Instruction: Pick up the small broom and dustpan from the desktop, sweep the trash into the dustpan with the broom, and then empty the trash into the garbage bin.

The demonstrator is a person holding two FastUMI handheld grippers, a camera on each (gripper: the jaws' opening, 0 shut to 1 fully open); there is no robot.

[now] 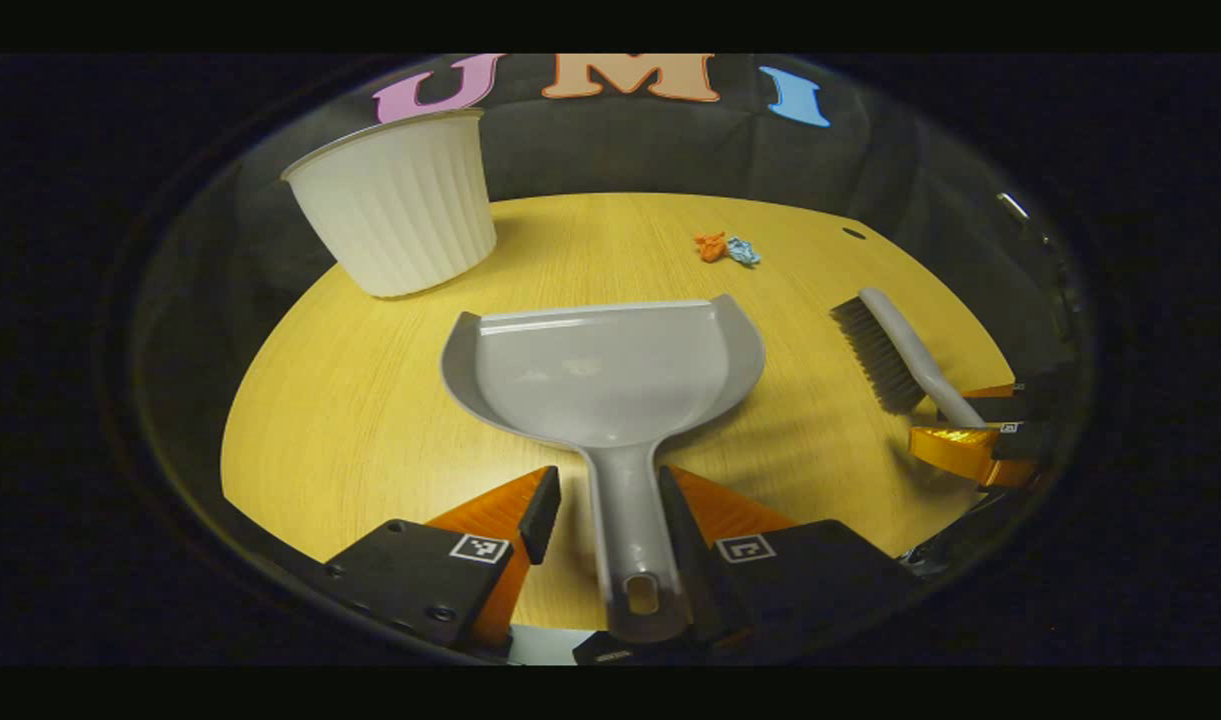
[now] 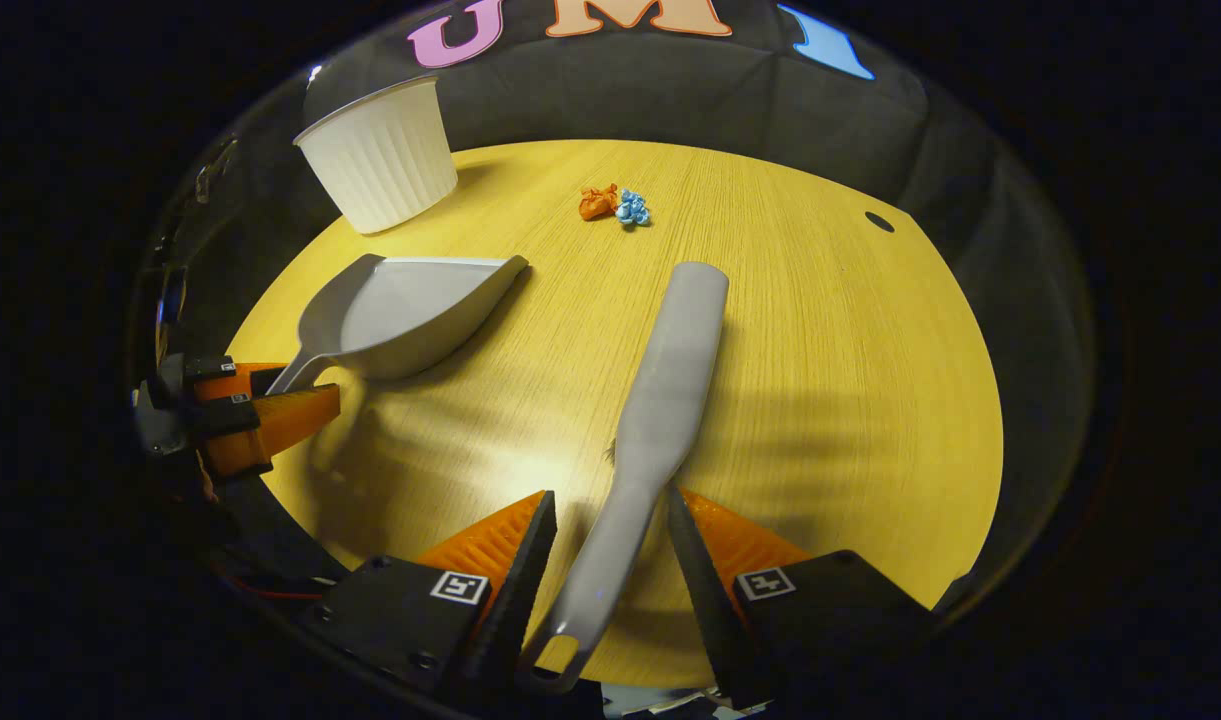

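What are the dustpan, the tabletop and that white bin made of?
Dustpan: apparently grey moulded plastic, smooth with a soft sheen from the lamp's reflection. Tabletop: yellowish wood or wood-look laminate, showing fine straight grain lines. Bin: probably white plastic, matte, with vertical ribs.

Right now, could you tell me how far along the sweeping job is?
Early. Each hand-held gripper straddles its tool, jaws still apart: the left around the dustpan handle, the right around the broom handle. Neither is visibly clamped. Two crumpled scraps lie unswept on the desktop. Gripping, sweeping and emptying into the bin remain.
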